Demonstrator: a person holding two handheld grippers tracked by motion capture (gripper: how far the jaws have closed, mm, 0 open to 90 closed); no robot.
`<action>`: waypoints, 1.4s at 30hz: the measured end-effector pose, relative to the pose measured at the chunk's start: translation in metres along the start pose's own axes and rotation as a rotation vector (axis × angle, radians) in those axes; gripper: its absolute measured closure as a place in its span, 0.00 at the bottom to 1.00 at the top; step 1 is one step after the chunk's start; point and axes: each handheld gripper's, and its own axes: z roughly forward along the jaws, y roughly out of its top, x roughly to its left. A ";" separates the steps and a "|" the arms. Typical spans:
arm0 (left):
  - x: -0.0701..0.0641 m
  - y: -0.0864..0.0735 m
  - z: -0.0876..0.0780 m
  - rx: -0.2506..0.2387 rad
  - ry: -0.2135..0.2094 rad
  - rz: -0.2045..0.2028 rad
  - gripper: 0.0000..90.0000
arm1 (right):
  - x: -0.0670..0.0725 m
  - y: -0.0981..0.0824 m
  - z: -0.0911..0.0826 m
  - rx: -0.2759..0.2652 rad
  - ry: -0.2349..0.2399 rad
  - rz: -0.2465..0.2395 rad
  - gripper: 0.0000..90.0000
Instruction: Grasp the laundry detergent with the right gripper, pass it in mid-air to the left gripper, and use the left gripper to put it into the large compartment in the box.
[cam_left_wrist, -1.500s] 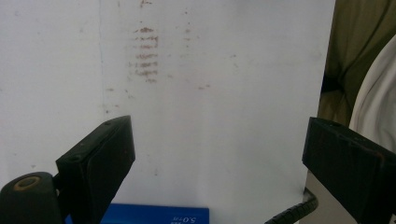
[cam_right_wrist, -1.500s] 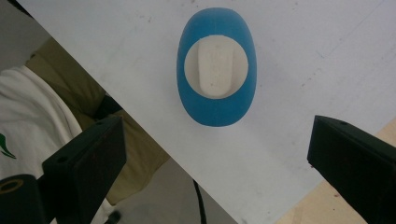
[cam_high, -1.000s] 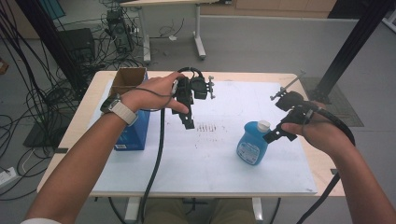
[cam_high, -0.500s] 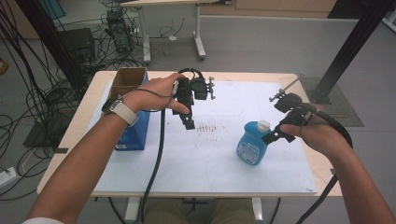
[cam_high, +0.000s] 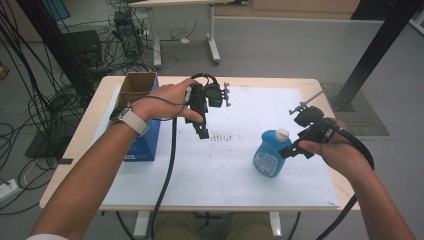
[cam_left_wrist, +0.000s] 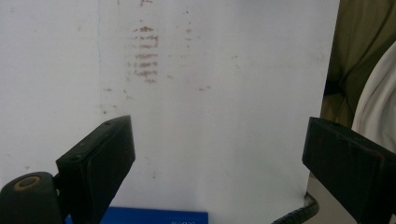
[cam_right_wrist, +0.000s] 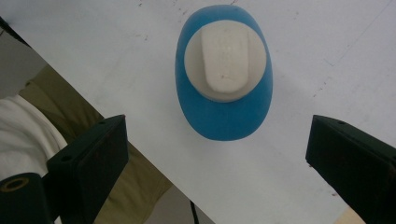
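While my right gripper (cam_high: 287, 151) hangs wide open just above it, the blue bottle (cam_high: 269, 155) stands upright, cap up, on the white sheet (cam_high: 210, 170) near the table's front edge, open sheet to its left; my left gripper (cam_high: 202, 131) gapes empty.

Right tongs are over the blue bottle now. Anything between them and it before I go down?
Nothing visible. In the right gripper view the blue bottle stands upright on the white sheet, its white cap facing the open right tongs, with only bare sheet around it.
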 end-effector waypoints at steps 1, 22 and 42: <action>0.000 0.000 0.000 0.002 0.000 0.001 0.11 | 0.000 -0.001 0.000 -0.011 0.000 0.000 0.07; 0.001 0.000 0.003 0.000 -0.007 0.001 0.11 | -0.001 -0.015 0.010 -0.090 -0.013 0.027 0.07; 0.002 -0.002 0.005 -0.001 -0.011 -0.004 0.11 | -0.004 -0.020 0.015 -0.097 -0.006 0.032 0.07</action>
